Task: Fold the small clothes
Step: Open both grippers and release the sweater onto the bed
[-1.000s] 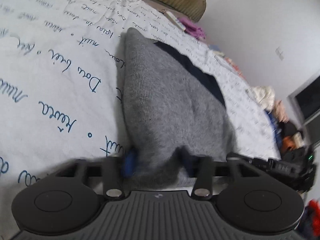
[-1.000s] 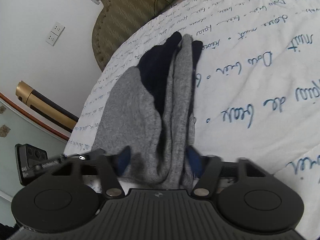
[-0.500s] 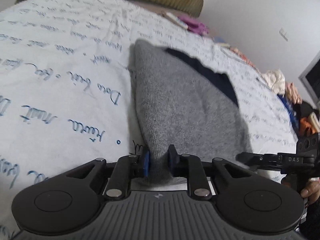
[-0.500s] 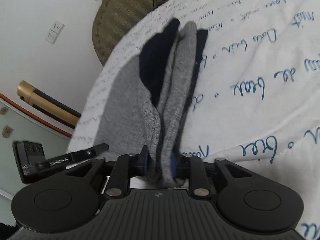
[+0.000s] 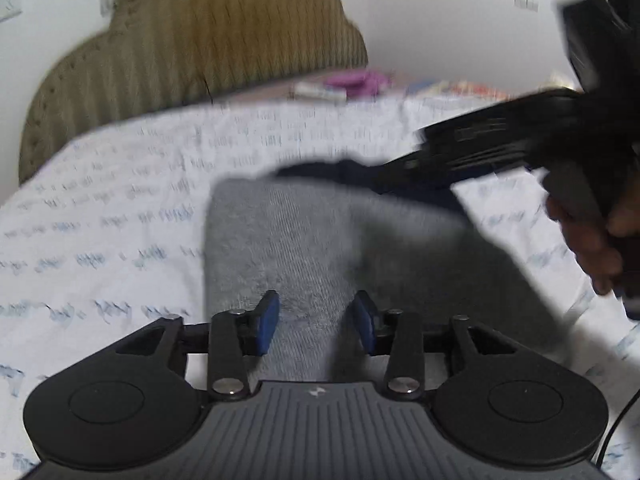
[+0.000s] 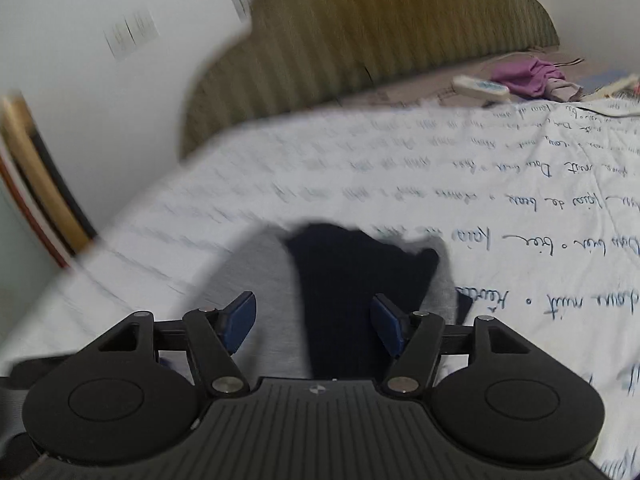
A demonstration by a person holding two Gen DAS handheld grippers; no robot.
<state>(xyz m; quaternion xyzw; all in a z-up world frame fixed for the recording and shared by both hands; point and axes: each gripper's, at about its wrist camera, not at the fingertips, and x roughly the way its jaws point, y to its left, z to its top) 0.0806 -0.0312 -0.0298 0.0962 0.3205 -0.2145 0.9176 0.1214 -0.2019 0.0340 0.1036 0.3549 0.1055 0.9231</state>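
The grey garment (image 5: 320, 248) lies flat on the lettered bedsheet (image 5: 120, 208), its navy section (image 6: 352, 280) toward the headboard (image 5: 192, 40). The left gripper (image 5: 318, 322) and right gripper (image 6: 312, 326) have just been opening; jaws apart, pads clear of the cloth beneath. Risk: a withdrawing pad may snag the knit and spoil the fold.

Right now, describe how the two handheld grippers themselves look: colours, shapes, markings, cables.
The left gripper and the right gripper match: a black body with a ribbed grey centre plate bearing a small pale logo, a round black disc on each side, black linkage arms with silver pivot pins, and blue pads on the fingers. A thin black cable runs by the left gripper's edge.
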